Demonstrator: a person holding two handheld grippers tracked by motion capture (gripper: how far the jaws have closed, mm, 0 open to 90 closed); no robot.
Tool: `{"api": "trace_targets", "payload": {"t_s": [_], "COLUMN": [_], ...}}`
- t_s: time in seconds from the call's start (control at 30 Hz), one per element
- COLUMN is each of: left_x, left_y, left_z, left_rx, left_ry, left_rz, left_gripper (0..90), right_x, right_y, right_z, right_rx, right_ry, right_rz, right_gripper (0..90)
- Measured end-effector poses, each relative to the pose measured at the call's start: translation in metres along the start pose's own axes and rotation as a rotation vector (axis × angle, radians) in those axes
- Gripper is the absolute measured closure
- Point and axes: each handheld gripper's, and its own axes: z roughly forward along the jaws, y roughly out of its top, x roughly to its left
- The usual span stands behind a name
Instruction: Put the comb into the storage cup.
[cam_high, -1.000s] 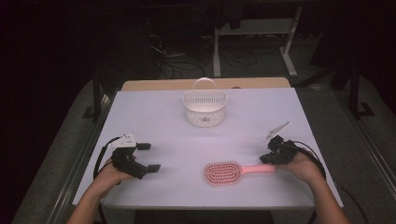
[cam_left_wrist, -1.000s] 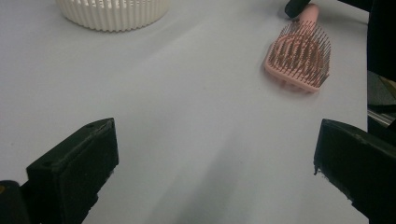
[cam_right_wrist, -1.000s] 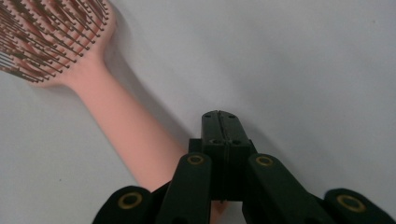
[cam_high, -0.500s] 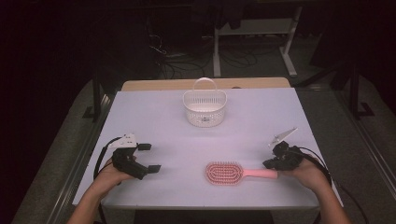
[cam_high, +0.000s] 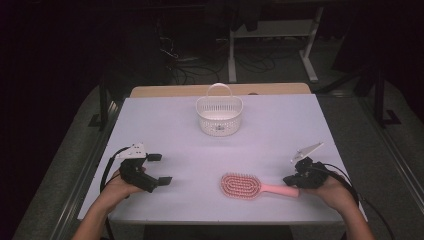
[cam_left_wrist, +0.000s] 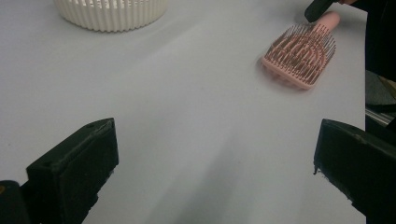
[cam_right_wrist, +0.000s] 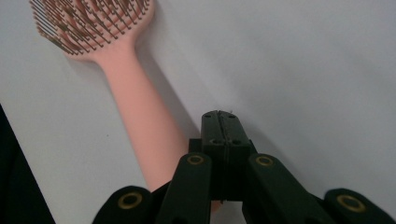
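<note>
While the right gripper (cam_high: 291, 179), jaws pressed together on nothing, sits beside the brush (cam_high: 248, 186) handle at the table's (cam_high: 280, 130) near edge, the left gripper (cam_high: 160, 169) rests wide apart, the basket (cam_high: 219, 115) farthest.

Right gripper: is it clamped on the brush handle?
No: in the right gripper view the right gripper has its jaws shut together, empty, beside the pink brush handle.

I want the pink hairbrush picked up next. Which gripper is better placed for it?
Probably the right gripper: it sits shut beside the pink hairbrush at its handle end. The left gripper stands open, well apart from the brush across bare table.
</note>
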Motion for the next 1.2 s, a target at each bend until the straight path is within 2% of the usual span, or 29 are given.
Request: {"api": "trace_targets", "payload": {"t_s": [0.1, 0.17, 0.27, 0.43, 0.5, 0.83, 0.9, 0.97, 1.2], "left_x": [0.0, 0.0, 0.0, 0.0, 0.0, 0.002, 0.002, 0.003, 0.004], "left_y": [0.0, 0.0, 0.0, 0.0, 0.0, 0.0, 0.0, 0.0, -0.002], "left_z": [0.0, 0.0, 0.0, 0.0, 0.0, -0.001, -0.001, -0.001, -0.004], "left_rx": [0.003, 0.004, 0.003, 0.003, 0.0, -0.001, -0.002, -0.003, -0.011], "left_ry": [0.0, 0.0, 0.001, 0.001, 0.002, 0.002, 0.003, 0.004, 0.005], "left_rz": [-0.001, -0.001, -0.001, 0.0, -0.002, -0.003, -0.003, -0.004, -0.01], "left_gripper": [0.1, 0.2, 0.1, 0.1, 0.2, 0.1, 0.1, 0.1, 0.1], "right_x": [0.0, -0.001, -0.001, 0.0, 0.001, 0.002, 0.003, 0.004, 0.004], "right_y": [0.001, 0.003, 0.007, 0.016, 0.021, 0.038, 0.038, 0.038, 0.038], "right_z": [-0.005, -0.008, -0.013, -0.016, -0.016, -0.014, -0.012, -0.01, -0.011], "right_rx": [-0.042, -0.077, -0.13, -0.214, -0.236, -0.341, -0.355, -0.353, -0.369], "right_ry": [-0.01, -0.012, -0.02, -0.046, -0.056, -0.092, -0.093, -0.074, -0.066], "right_rz": [0.006, 0.021, 0.041, 0.049, 0.041, 0.051, 0.046, 0.035, 0.021], "right_gripper": [87.7, 83.1, 72.7, 49.4, 40.5, 11.2, 0.0, 0.0, 0.0]}}
